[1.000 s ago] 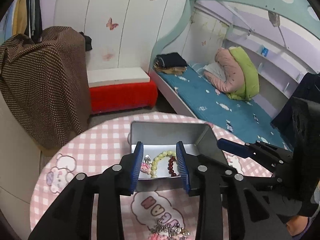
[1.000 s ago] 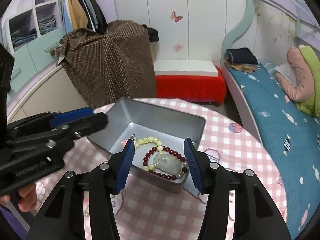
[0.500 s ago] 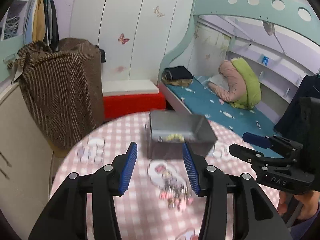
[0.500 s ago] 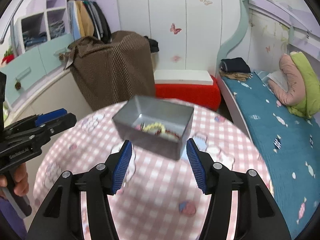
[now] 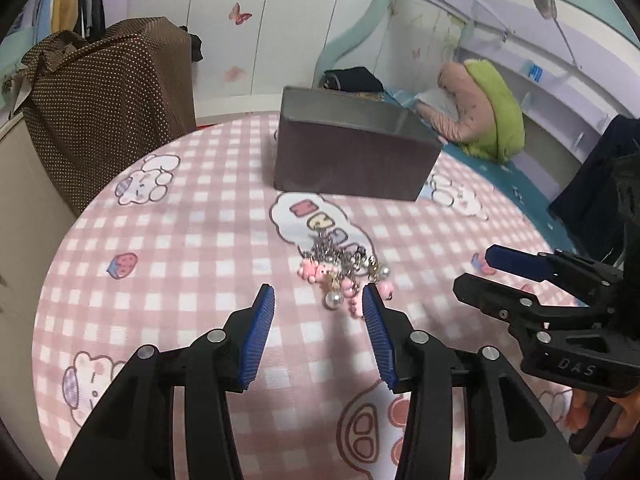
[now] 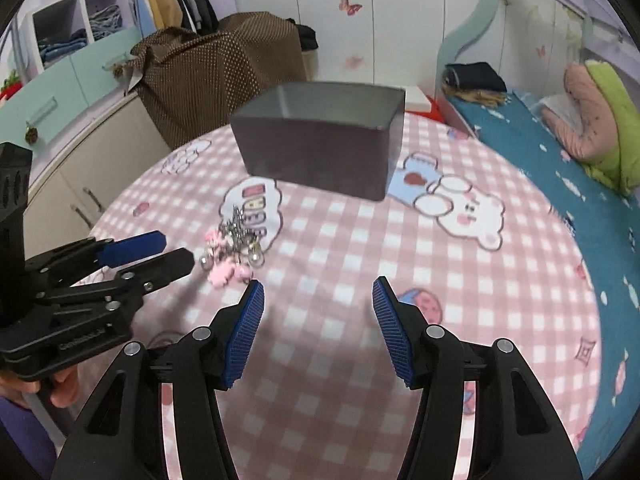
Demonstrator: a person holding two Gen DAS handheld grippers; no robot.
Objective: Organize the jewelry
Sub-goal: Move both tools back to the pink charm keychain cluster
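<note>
Charm bracelet [image 5: 344, 270] w/ pink beads lies on our pink checked tablecloth [image 5: 192, 248], near the grey tin [image 5: 352, 156]. Left gripper [image 5: 318, 306] and right gripper [image 6: 318, 294] both spread, pinching nothing; left's jaws just narrowed a bit.

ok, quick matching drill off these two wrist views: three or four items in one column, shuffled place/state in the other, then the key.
Items:
1 grey metal box
2 charm bracelet
3 left gripper
4 right gripper

Places/states:
A open over bare checked tablecloth
B far side of the table
C open, just short of the charms
D heaped on the cloth's cloud print

Pairs: 1-B, 2-D, 3-C, 4-A
</note>
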